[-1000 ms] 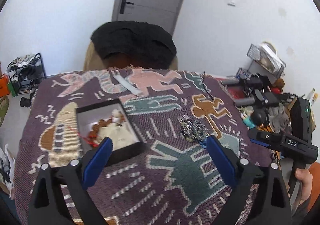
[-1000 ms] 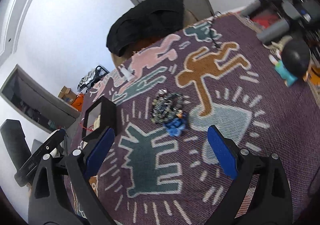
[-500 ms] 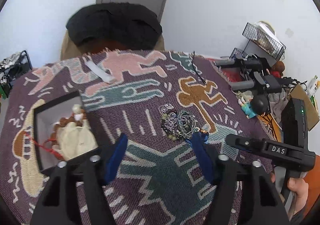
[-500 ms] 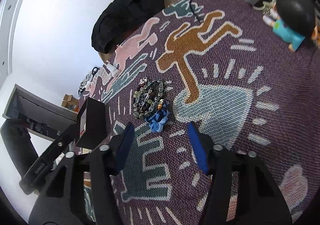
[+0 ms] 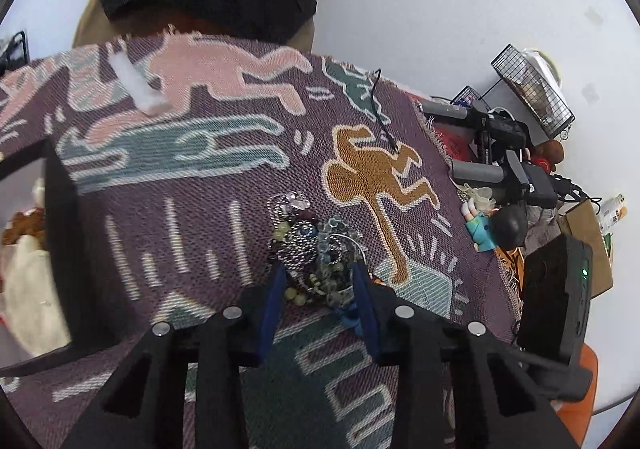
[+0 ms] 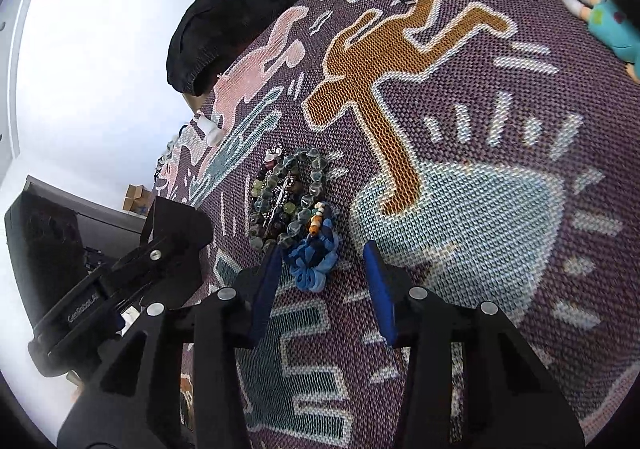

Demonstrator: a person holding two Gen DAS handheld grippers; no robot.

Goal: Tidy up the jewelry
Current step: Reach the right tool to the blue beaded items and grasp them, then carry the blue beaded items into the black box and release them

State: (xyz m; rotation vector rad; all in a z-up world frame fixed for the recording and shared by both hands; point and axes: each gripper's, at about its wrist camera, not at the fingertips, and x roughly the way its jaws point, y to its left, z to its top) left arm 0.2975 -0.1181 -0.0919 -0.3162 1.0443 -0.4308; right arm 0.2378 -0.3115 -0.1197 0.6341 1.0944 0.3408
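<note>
While the heap of jewelry lies tangled near the middle of the purple patterned blanket, both tools have their tips at it from the near side. The left gripper has its blue fingers set on either side of the beaded strands, partly closed around the near end of the pile — whether they actually pinch anything I cannot tell. The right gripper stands with its jaws apart, one blue pad beside the dark beads and the other out over bare weave; between them sits the blue knotted cord at the near edge of the heap, not clamped. In the right wrist view the glassy green and clear beads coil in loops just beyond that cord. The black box stands off to the left, well apart from the pile, with something cream-coloured and some brown beads inside. A small doll in a teal dress lies at the blanket's right edge — next to a clutter of dark equipment.
</note>
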